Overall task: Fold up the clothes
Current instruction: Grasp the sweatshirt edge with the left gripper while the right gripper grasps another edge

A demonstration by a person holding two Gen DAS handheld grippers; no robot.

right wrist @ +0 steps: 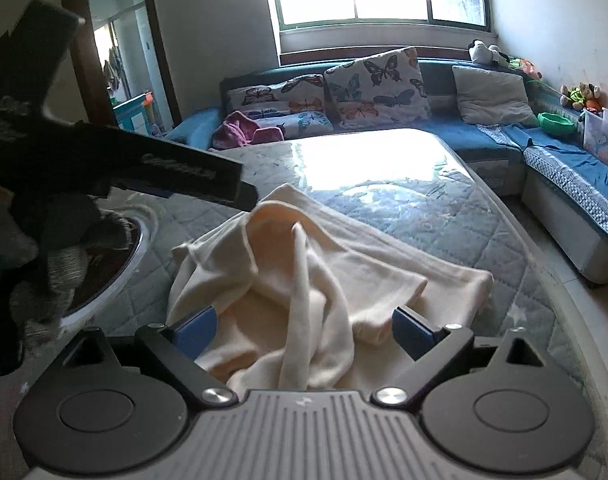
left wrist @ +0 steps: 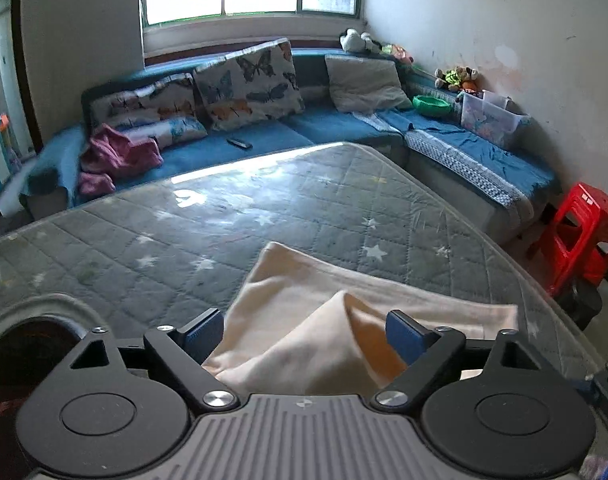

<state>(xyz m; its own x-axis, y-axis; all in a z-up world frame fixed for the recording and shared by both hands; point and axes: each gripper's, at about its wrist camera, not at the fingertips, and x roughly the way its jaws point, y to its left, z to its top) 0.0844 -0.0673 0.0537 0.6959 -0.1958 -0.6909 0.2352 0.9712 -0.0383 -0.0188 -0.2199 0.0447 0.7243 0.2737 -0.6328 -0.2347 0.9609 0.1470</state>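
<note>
A crumpled cream garment (right wrist: 304, 272) lies on the grey quilted table top (right wrist: 444, 216), one long strip of it trailing toward my right gripper. That right gripper (right wrist: 304, 332) is open, its blue pads (right wrist: 195, 330) standing either side of the garment's near edge. In the left wrist view the left gripper (left wrist: 306, 334) is also open, with a raised fold of the cream garment (left wrist: 328, 320) between its wide-apart blue pads (left wrist: 406, 336). The right wrist view shows the left gripper's black body (right wrist: 175, 172) coming in from the left, its tip at the garment's lifted far corner.
A round metal-rimmed basin (right wrist: 137, 256) holding dark grey clothes sits at the table's left. Behind the table runs a blue corner sofa (left wrist: 336, 124) with butterfly pillows (left wrist: 247, 80), a pink garment (left wrist: 119, 152) and a remote (left wrist: 239, 143). A red stool (left wrist: 580, 232) stands on the right.
</note>
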